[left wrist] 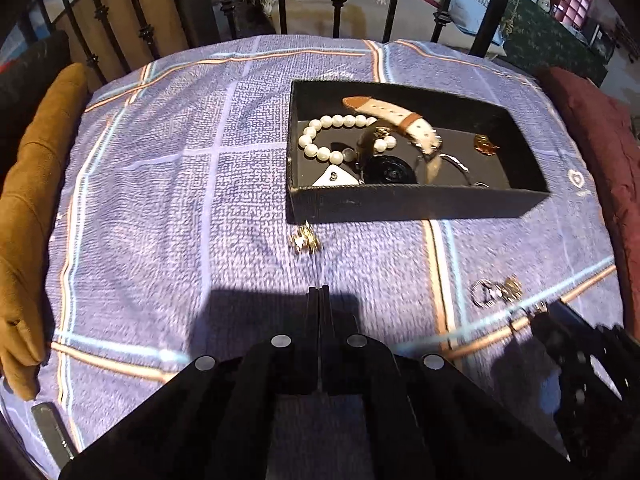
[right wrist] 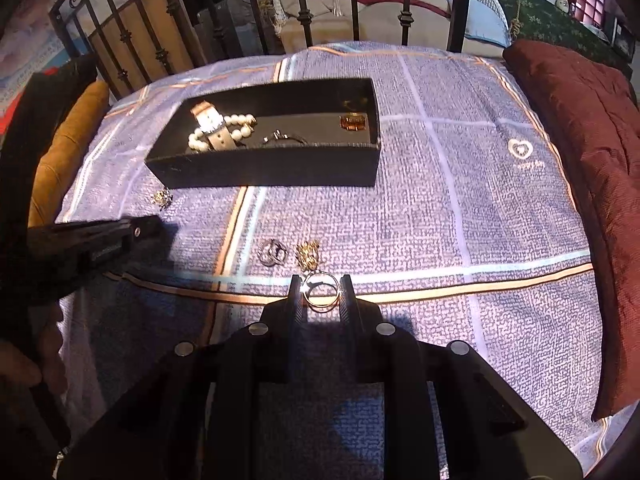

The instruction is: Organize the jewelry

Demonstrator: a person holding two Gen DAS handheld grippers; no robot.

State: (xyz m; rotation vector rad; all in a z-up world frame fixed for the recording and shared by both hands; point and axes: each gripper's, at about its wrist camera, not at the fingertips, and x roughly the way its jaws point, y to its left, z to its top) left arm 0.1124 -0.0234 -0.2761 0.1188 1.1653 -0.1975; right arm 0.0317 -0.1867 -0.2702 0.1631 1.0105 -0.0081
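Note:
A black box [left wrist: 416, 200] [right wrist: 264, 164] on the purple bedspread holds a pearl bracelet [left wrist: 328, 136], a tan watch strap [left wrist: 400, 120], a gold piece [left wrist: 486, 145] and dark items. My left gripper [left wrist: 319, 292] is shut and empty, just short of a small gold ornament [left wrist: 305, 238] [right wrist: 161, 197] lying in front of the box. My right gripper [right wrist: 321, 286] is shut on a thin ring [right wrist: 321, 290], held low over the cloth. A silver ring [right wrist: 272, 252] [left wrist: 486, 292] and a gold ornament [right wrist: 307, 254] [left wrist: 513, 287] lie just beyond it.
A mustard cushion [left wrist: 36, 200] lines the left edge of the bed, a dark red cushion [right wrist: 580, 168] the right. Black metal bed rails [left wrist: 340, 0] stand behind. The left gripper's body [right wrist: 92, 240] shows at left in the right wrist view.

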